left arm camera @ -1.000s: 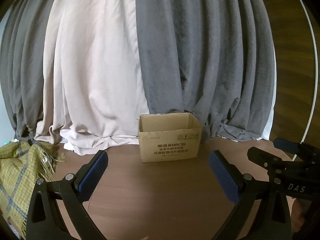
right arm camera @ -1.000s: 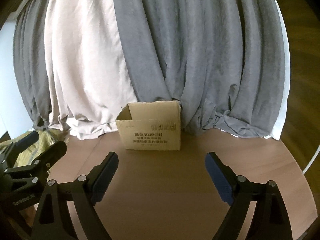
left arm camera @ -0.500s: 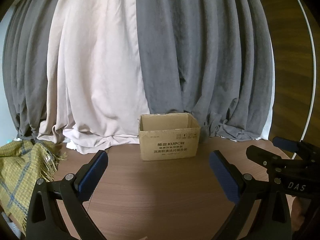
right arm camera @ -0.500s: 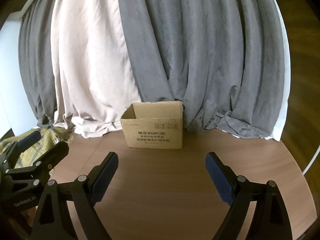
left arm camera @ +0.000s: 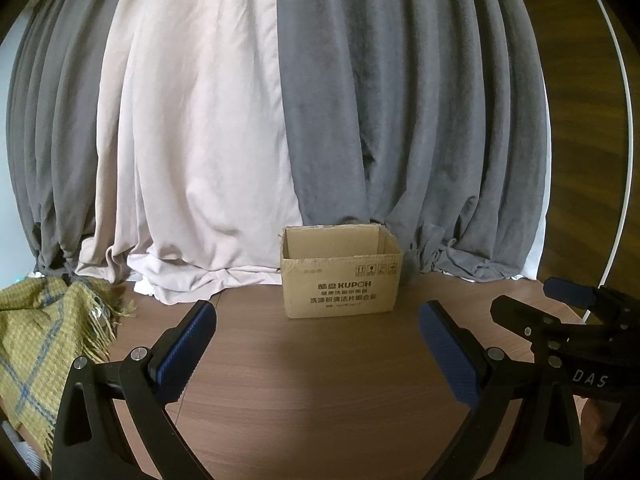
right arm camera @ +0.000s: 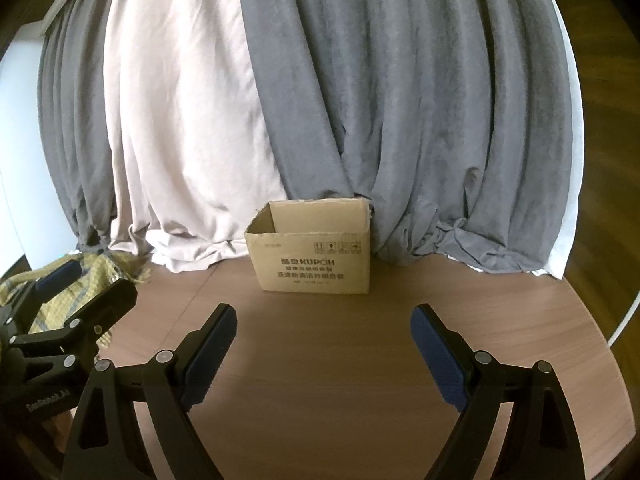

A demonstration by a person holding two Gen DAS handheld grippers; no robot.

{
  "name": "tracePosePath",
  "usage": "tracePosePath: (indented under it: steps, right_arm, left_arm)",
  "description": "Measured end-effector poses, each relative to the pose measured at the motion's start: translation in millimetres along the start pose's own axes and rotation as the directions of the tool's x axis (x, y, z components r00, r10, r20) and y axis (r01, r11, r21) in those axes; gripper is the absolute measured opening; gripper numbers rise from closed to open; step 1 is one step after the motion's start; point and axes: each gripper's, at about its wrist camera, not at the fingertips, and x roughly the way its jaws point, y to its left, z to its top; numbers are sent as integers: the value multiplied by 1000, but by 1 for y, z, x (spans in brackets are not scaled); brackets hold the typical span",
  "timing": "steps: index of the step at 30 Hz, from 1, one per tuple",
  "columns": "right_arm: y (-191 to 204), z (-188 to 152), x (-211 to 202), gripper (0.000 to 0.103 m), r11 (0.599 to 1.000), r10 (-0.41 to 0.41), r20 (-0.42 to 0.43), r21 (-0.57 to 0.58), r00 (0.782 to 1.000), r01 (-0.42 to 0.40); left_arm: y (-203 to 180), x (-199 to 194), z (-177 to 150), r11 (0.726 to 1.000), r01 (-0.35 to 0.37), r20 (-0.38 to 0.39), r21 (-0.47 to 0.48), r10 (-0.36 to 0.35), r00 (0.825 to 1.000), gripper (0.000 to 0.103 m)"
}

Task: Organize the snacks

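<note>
Blue-padded fingers are spreading wide on both tools, nothing between them: the left gripper [left arm camera: 316,332] and the right gripper [right arm camera: 322,334] are hovering side by side over the near part of the brown wooden table [left arm camera: 320,380]. Farther off, the open-topped cardboard box [left arm camera: 340,272] is sitting upright at the table's far edge (its inside is hidden from here). A yellow plaid blanket [left arm camera: 44,332] is lying off to the left, and grey and cream curtains [left arm camera: 240,120] are hanging behind everything.
</note>
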Motion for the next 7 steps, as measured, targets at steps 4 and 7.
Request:
tracePosePath:
  steps: [4, 7]
  right_arm:
    - [0, -1, 0, 89, 1000, 3, -3, -2, 1000, -3]
    - [2, -2, 0, 89, 1000, 1, -5, -1, 1000, -1]
  left_arm:
    - [-1, 0, 1, 1000, -4, -3, 0, 4, 1000, 103]
    - [-1, 2, 1, 1000, -7, -8, -2, 7, 1000, 103]
